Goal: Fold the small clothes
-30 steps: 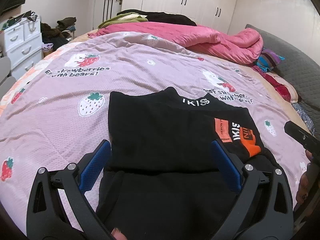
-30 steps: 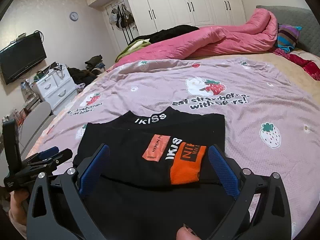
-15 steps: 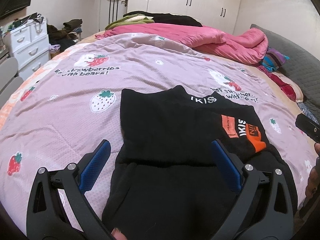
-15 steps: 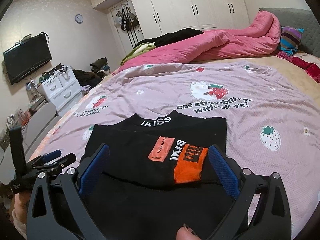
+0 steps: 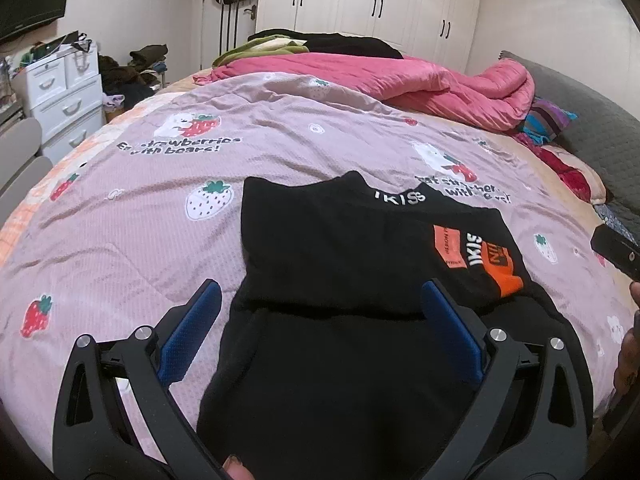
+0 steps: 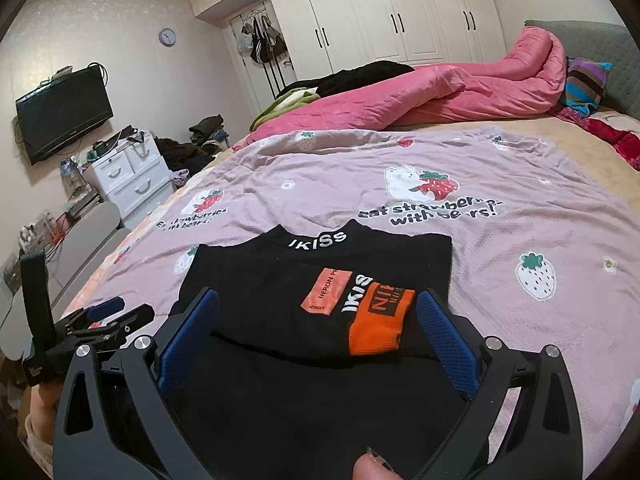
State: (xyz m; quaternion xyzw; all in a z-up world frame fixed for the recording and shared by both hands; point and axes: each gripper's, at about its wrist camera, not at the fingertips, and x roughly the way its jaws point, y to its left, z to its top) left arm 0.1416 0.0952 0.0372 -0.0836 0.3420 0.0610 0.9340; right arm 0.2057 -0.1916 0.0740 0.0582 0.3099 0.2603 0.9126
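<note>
A small black garment (image 5: 352,264) with white "IKISS" lettering and orange patches lies partly folded on the pink strawberry bedspread (image 5: 120,248); its sleeves are folded in over the body. In the right wrist view the same garment (image 6: 320,296) shows its orange patches on top. My left gripper (image 5: 320,300) hovers open above the garment's near left part, nothing between its blue pads. My right gripper (image 6: 318,312) is open over the near right part, also holding nothing. The left gripper (image 6: 106,314) shows at the left edge of the right wrist view.
A bunched pink quilt (image 5: 420,84) and dark clothes lie at the far side of the bed. A grey headboard (image 5: 592,136) and striped pillow (image 6: 584,84) are on the right. White drawers (image 5: 64,92), a wall television (image 6: 64,112) and wardrobes (image 6: 384,16) stand beyond.
Both grippers have drawn back and up a little from the garment, staying open. The garment lies as before.
</note>
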